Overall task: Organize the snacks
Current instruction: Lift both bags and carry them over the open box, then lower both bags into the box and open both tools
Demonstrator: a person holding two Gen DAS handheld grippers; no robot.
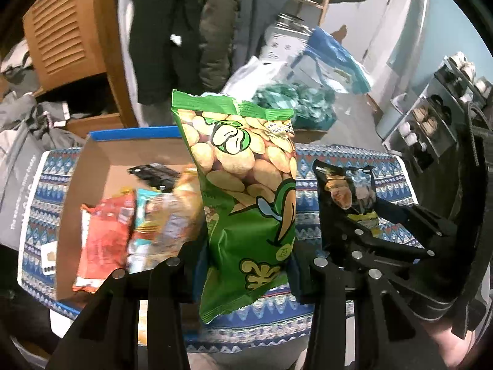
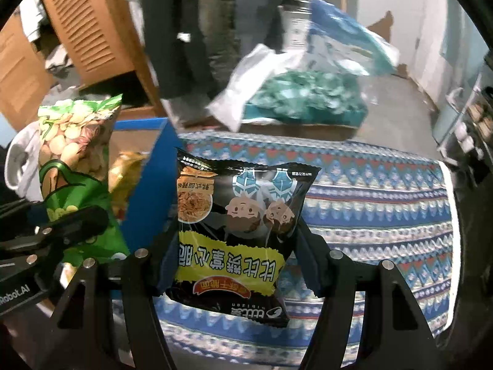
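My left gripper (image 1: 246, 265) is shut on a green snack bag (image 1: 246, 191) printed with pale beans, held upright above the patterned cloth, just right of the open cardboard box (image 1: 92, 154). The box holds several snack packs, among them a red one (image 1: 101, 231). My right gripper (image 2: 234, 246) is shut on a black noodle-snack bag (image 2: 237, 225) with yellow lettering, held above the cloth. The right gripper and its black bag (image 1: 348, 191) show at the right in the left wrist view. The green bag (image 2: 74, 160) and the box's blue wall (image 2: 151, 185) show at the left in the right wrist view.
A blue patterned cloth (image 2: 369, 203) covers the surface. Behind it lie a heap of teal packets (image 2: 308, 98) in clear plastic, hanging dark coats (image 1: 172, 30) and a wooden louvred cabinet (image 1: 67, 30). A shoe rack (image 1: 437, 114) stands at the right.
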